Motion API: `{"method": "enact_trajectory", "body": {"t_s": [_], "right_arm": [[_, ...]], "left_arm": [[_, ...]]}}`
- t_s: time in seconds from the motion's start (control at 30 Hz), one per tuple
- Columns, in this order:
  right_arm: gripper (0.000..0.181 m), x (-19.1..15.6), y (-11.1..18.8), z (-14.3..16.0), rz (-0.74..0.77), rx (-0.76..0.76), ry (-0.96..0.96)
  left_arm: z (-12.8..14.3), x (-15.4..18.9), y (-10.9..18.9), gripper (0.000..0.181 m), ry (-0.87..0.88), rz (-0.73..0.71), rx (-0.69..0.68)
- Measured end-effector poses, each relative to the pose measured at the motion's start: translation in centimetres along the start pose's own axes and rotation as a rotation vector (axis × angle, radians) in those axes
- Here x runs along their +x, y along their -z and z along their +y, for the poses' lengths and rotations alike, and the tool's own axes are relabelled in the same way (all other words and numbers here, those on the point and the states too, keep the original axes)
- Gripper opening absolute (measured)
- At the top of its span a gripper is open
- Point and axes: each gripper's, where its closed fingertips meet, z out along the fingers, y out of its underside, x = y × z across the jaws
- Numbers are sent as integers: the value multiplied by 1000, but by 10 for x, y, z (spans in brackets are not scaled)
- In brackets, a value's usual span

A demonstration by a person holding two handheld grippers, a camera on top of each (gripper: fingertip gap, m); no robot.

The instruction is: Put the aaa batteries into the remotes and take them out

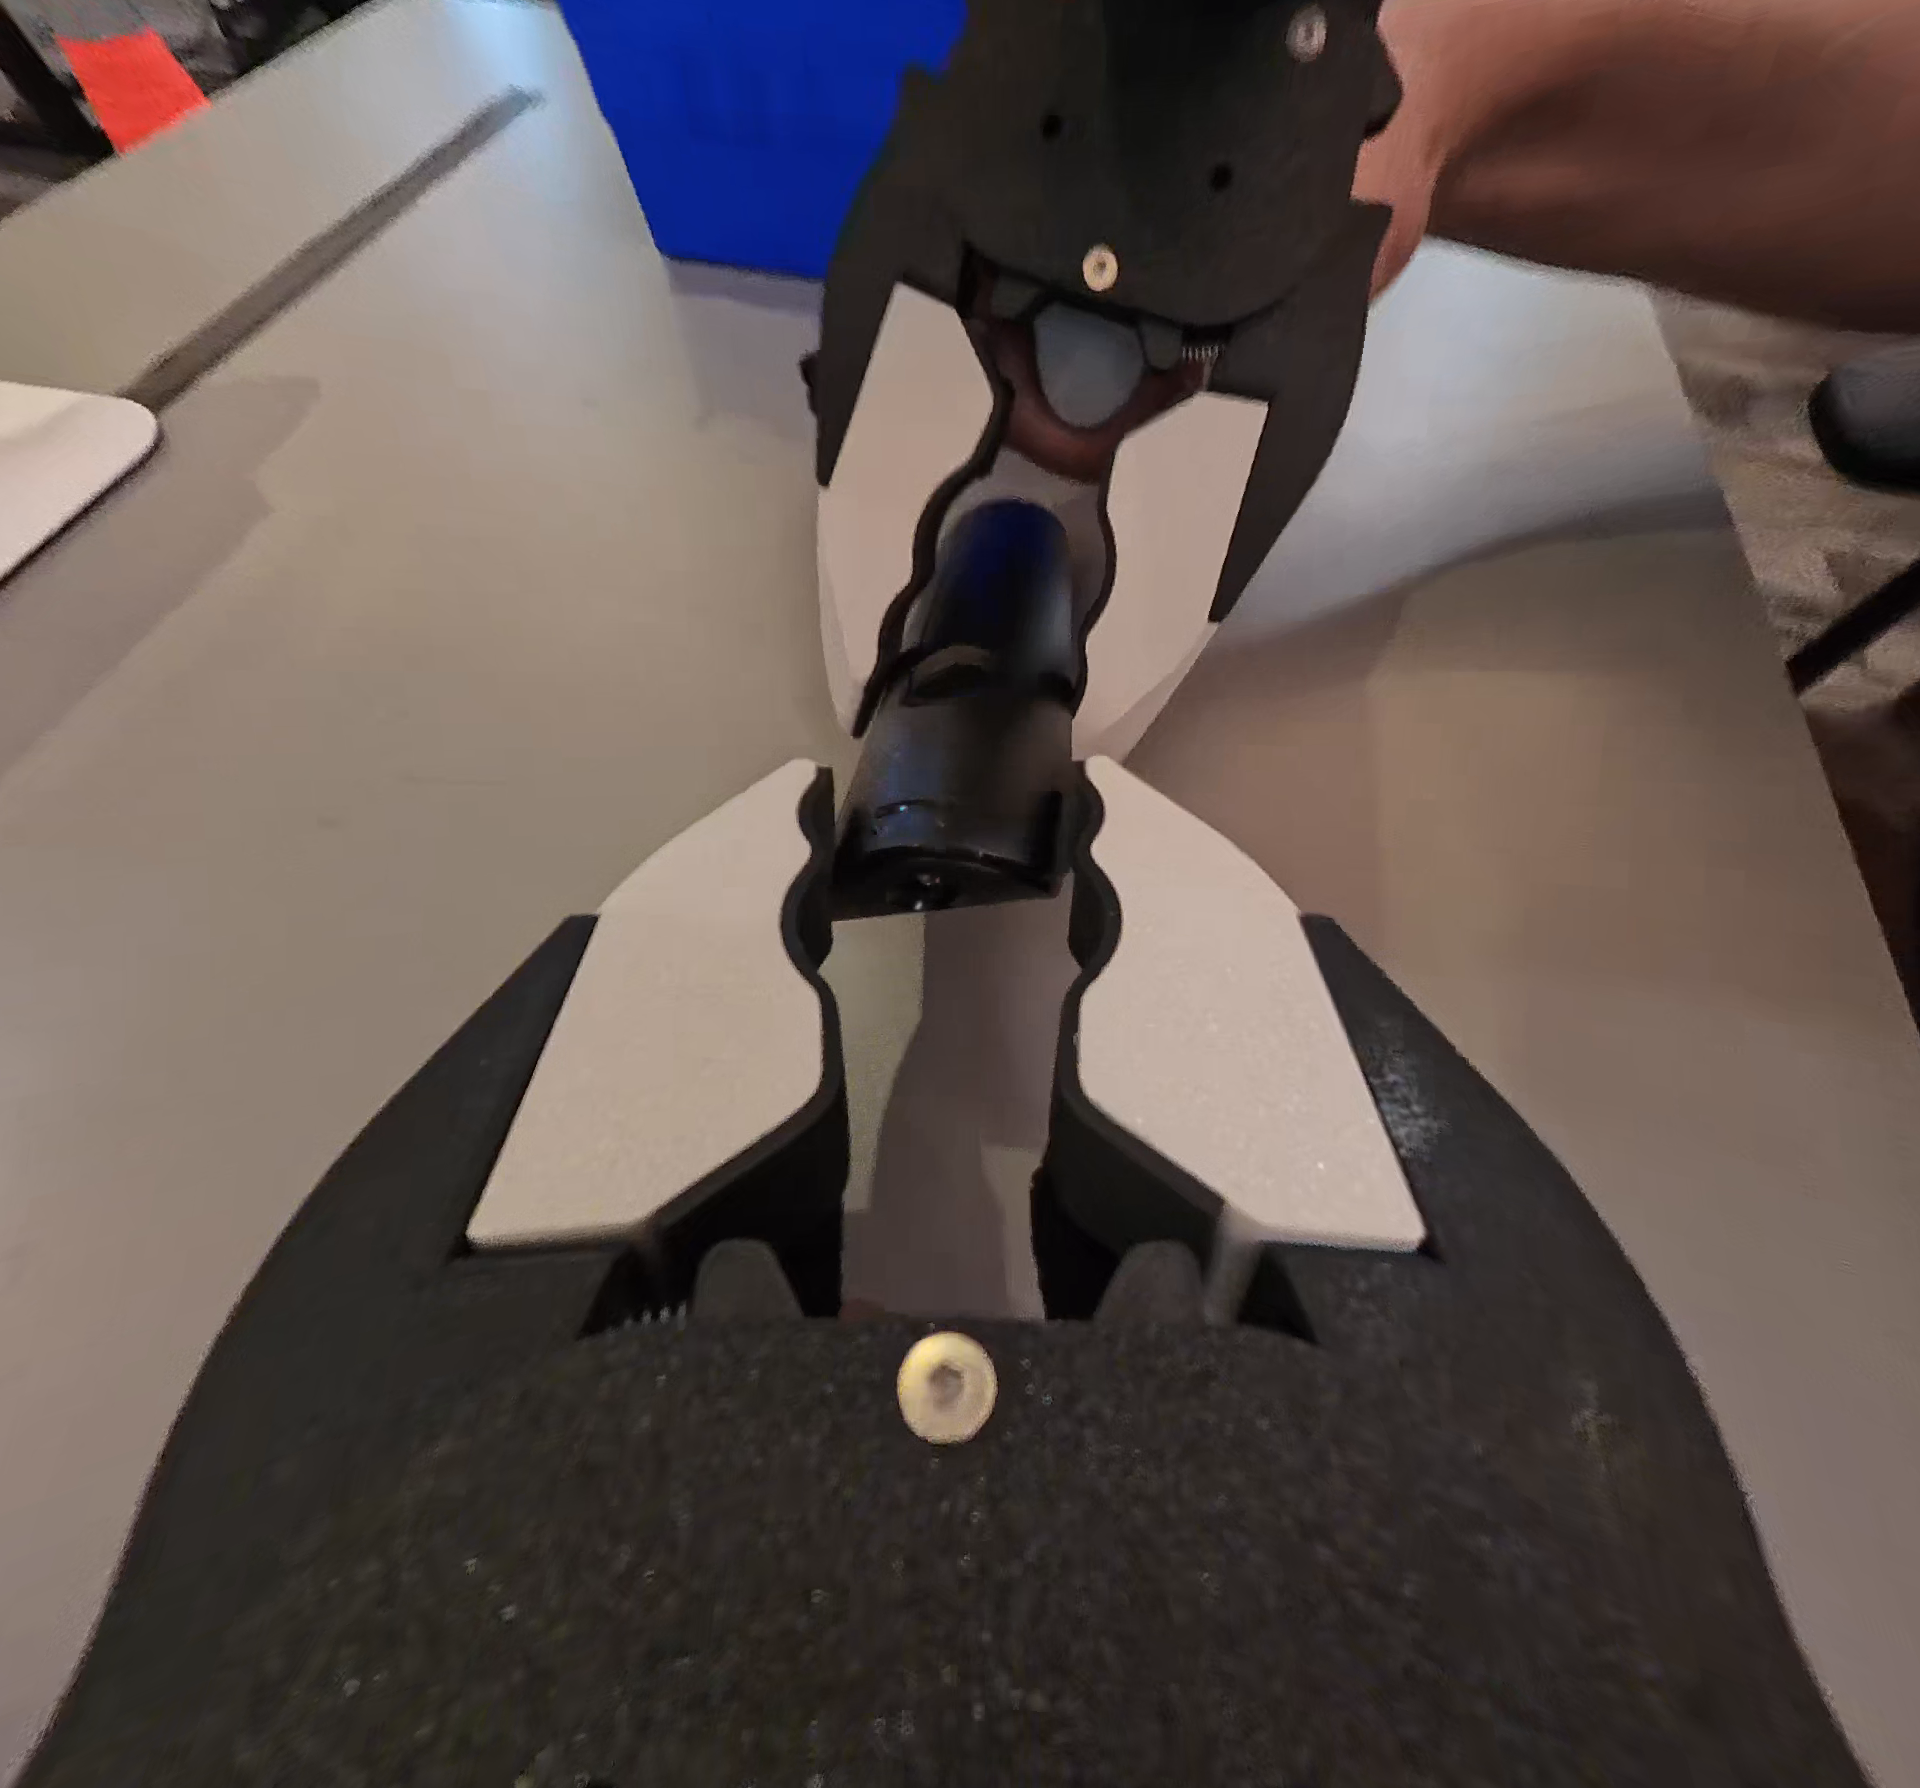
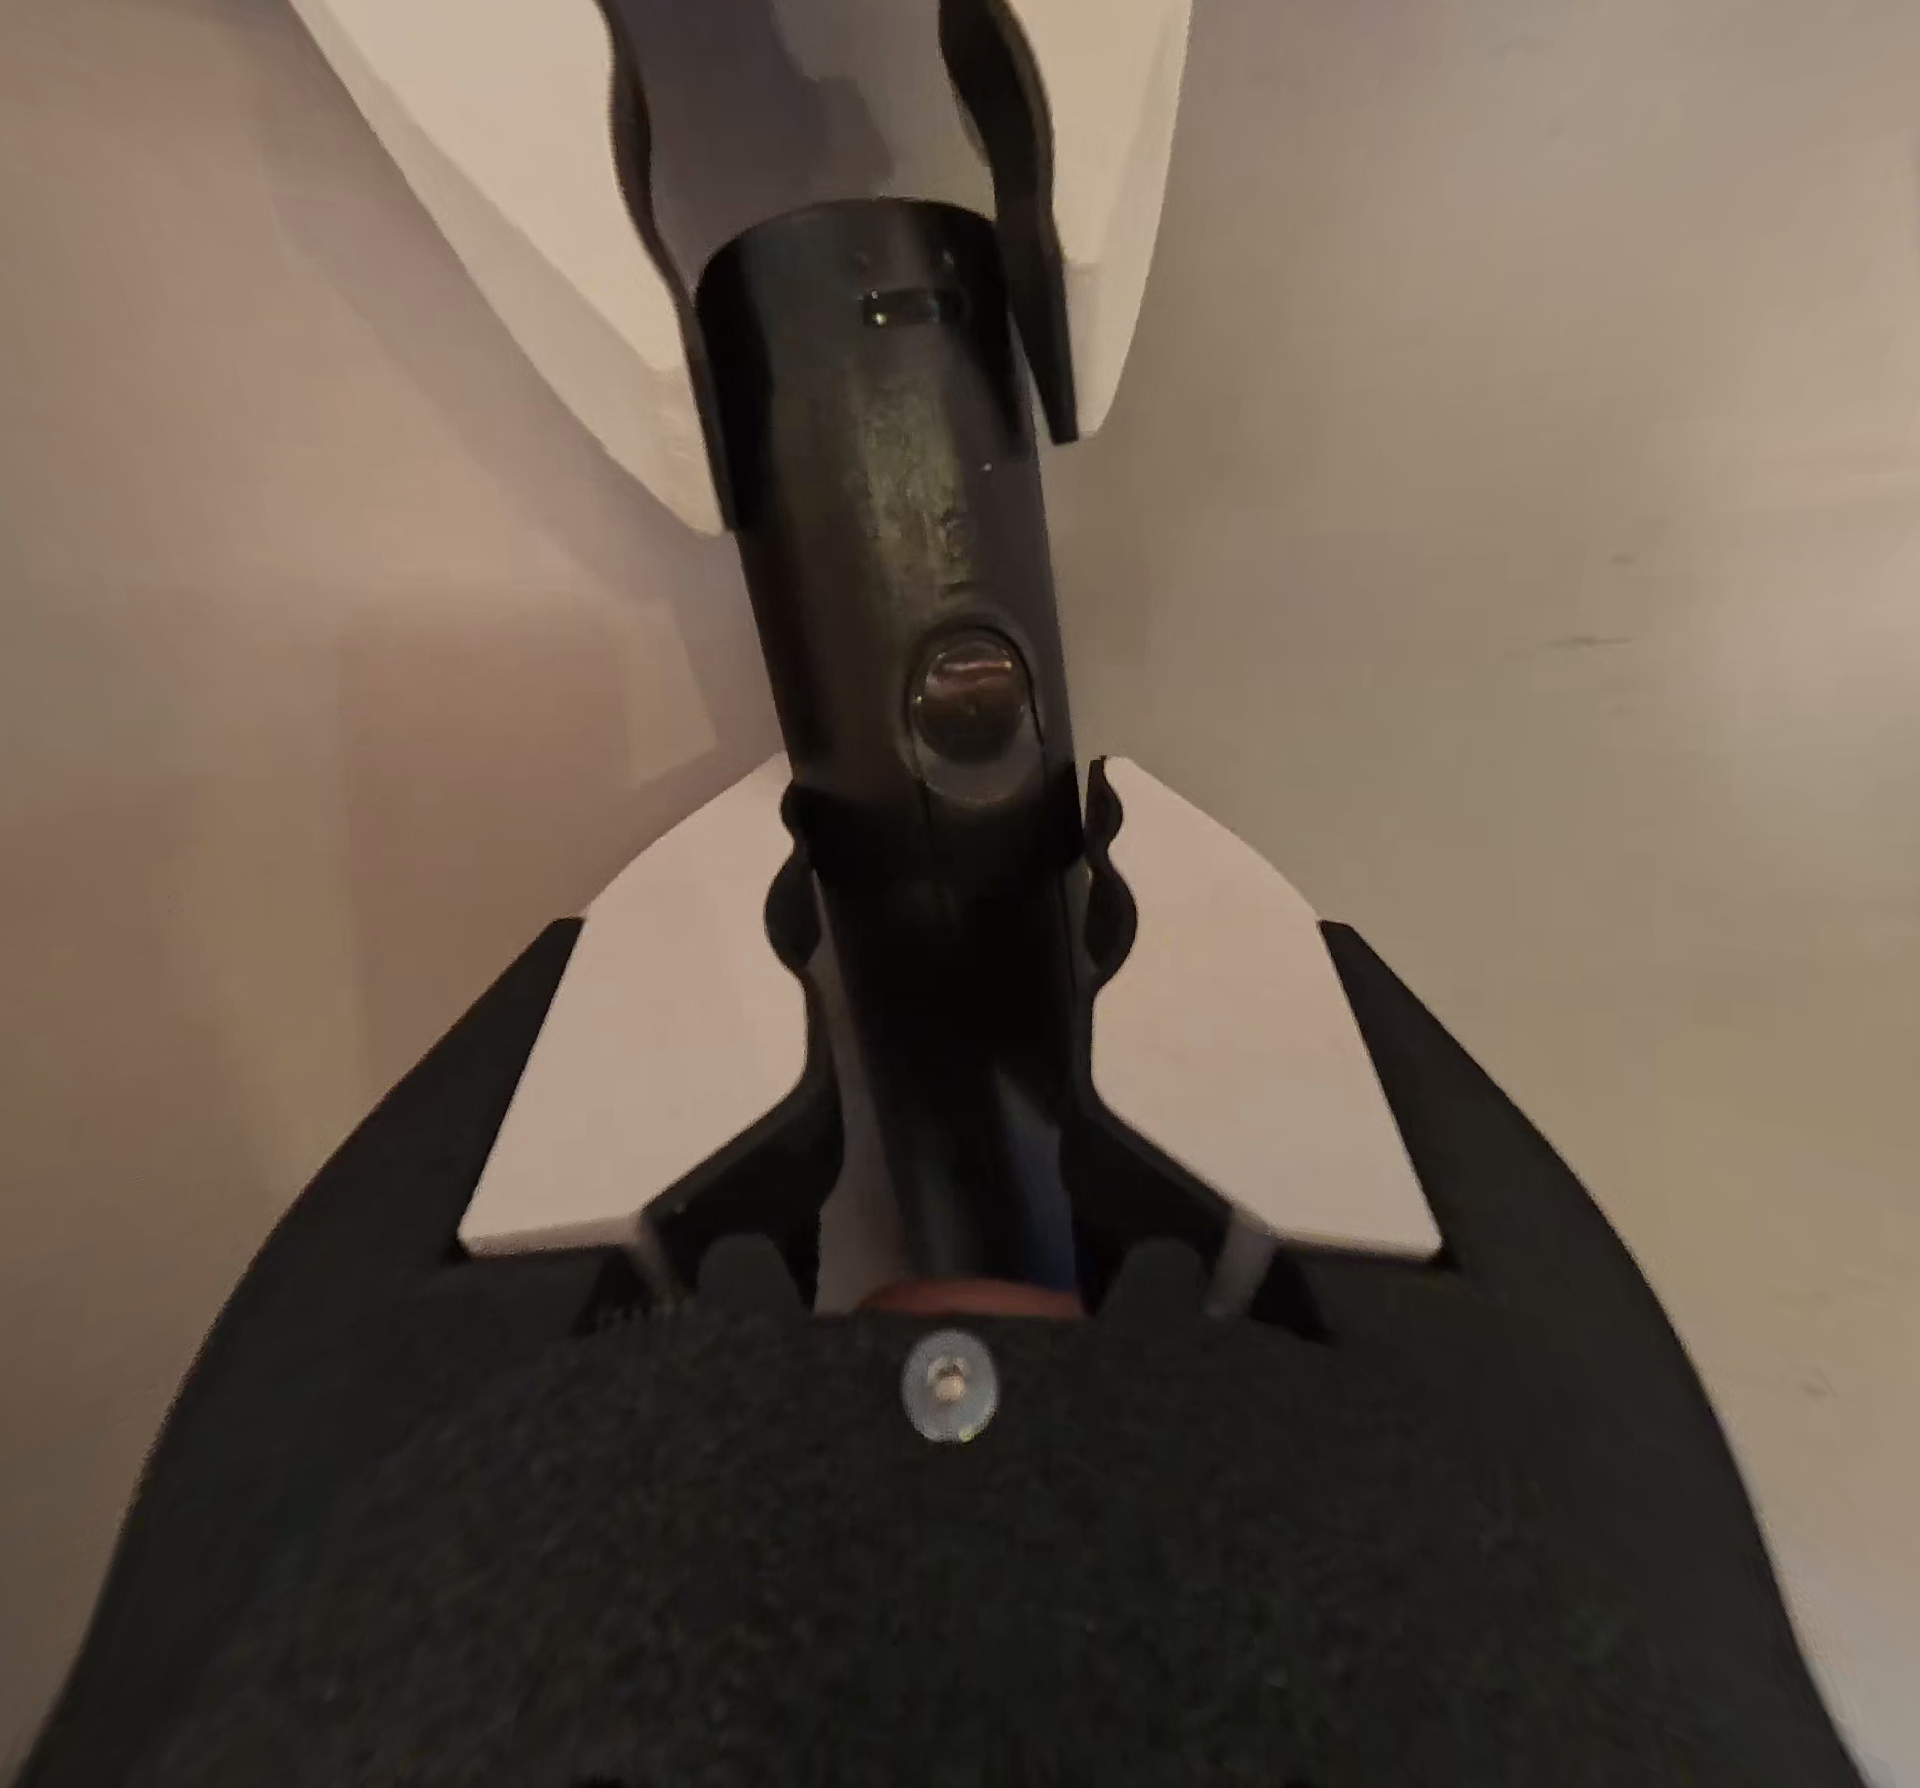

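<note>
A black, rounded remote point(image 1: 966, 658) hangs in the air above the white table point(image 1: 416, 699), held at both ends. My left gripper point(image 1: 951, 803) is shut on its near end in the left wrist view. My right gripper point(image 1: 971, 699) faces it from the far side and is shut on the other end. In the right wrist view my right gripper point(image 2: 945, 803) clamps the remote point(image 2: 904, 543), which shows an oval recess point(image 2: 971, 710) on top, and the left gripper point(image 2: 894, 476) holds the far end. No loose battery shows.
A blue plastic bin point(image 1: 769, 55) stands on the table behind the right gripper. A person's hand and forearm point(image 1: 1662, 138) hold that gripper. A white pad point(image 1: 52, 471) lies at the left edge. An orange and grey striped post point(image 1: 94, 24) stands beyond the table. Tip to tip, the grippers are about 6 centimetres apart.
</note>
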Motion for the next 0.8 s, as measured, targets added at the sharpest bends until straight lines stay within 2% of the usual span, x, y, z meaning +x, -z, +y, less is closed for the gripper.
{"method": "enact_trajectory", "body": {"t_s": [0.07, 0.13, 0.2, 0.33, 0.43, 0.57, 0.67, 0.8], "right_arm": [[47, 2, 0, 1, 21, 15, -13], [47, 8, 1, 4, 68, 18, -33], [46, 11, 4, 3, 102, 56, -57], [46, 16, 7, -5, 174, 105, -64], [46, 16, 4, -12, 186, 130, -54], [46, 20, 4, -20, 236, 143, -34], [46, 23, 2, -19, 274, 109, -12], [46, 16, 0, -22, 213, 136, -27]], "left_arm": [[-6, -2, 3, 47, 48, 8, 74], [-6, -11, 5, 63, 112, -16, 106], [-1, -20, 5, 69, 168, -45, 116], [2, -17, -2, 76, 218, 9, 98], [0, -16, -5, 68, 192, 14, 99], [2, -18, -8, 67, 211, 26, 80], [-3, -22, -5, 67, 208, -1, 119], [-9, -22, -1, 60, 163, 0, 172]]}}
